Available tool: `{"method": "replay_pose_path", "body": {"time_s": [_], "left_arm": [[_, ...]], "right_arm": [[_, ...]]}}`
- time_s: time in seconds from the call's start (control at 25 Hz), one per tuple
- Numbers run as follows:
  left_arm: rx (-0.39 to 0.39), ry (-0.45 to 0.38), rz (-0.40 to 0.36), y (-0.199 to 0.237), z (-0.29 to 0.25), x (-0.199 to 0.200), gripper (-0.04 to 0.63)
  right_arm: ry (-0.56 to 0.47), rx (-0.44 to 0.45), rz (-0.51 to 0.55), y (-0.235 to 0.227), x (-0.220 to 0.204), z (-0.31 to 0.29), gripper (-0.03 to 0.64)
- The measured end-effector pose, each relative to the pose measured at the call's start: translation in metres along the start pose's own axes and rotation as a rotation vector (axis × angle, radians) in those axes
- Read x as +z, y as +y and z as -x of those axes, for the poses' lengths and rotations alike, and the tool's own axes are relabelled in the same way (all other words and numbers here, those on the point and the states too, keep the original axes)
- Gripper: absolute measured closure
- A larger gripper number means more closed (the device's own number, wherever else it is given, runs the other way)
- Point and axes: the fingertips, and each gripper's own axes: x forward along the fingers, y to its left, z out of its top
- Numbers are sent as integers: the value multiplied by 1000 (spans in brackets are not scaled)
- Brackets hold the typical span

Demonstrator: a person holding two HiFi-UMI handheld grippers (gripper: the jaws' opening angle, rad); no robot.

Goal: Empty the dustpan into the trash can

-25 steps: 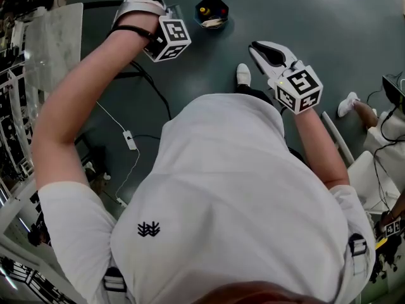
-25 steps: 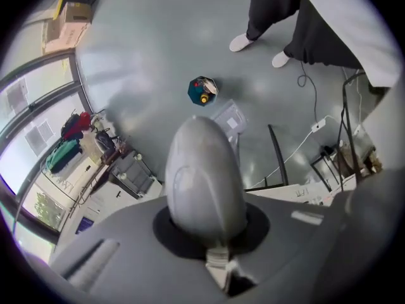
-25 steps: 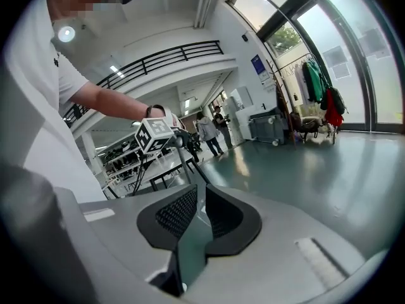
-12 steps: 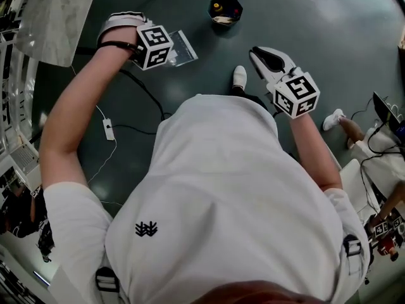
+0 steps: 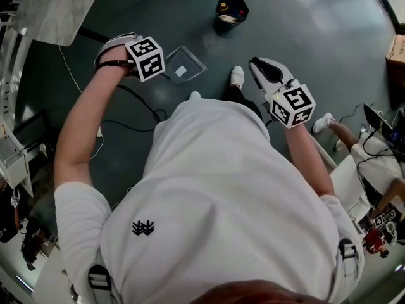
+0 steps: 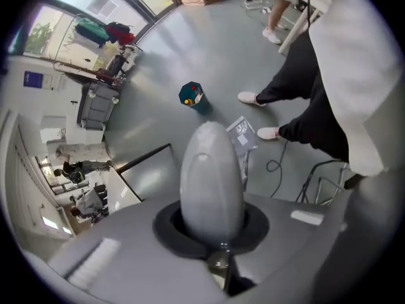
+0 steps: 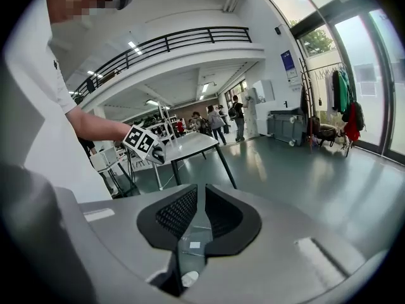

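A clear dustpan with a scrap of paper in it hangs over the dark floor, left of my feet. Its grey egg-shaped handle fills the left gripper view, and my left gripper is shut on it. The dark teal trash can stands on the floor beyond the pan, apart from it, with some rubbish inside; it shows as well past the handle, trash can. My right gripper is held at the right, jaws together and holding nothing.
My white shoe is between the grippers. A black cable snakes over the floor at the left. A grey table stands at the upper left. Another person's feet and a cardboard box are at the right.
The left gripper has come down and back toward me, and the clear dustpan now shows fully beside its cube. The trash can sits a little further right in view. The right gripper has hardly moved.
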Motion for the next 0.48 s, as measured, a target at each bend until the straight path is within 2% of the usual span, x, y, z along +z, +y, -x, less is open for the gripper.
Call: {"method": "replay_pose_path", "body": {"time_s": [0.16,0.32,0.48], "left_arm": [[-48,-131,130,-32,4,-13,538],[-85,-221,247,-63,-3,-16,538],[-164,-330,388,-93,-5,-15,538]], "right_arm": [[-5,-22,-4,38,-5,0,578],[-8,-35,-11,60,-19,1,578],[2,-38,6,74,-26,1,578]]}}
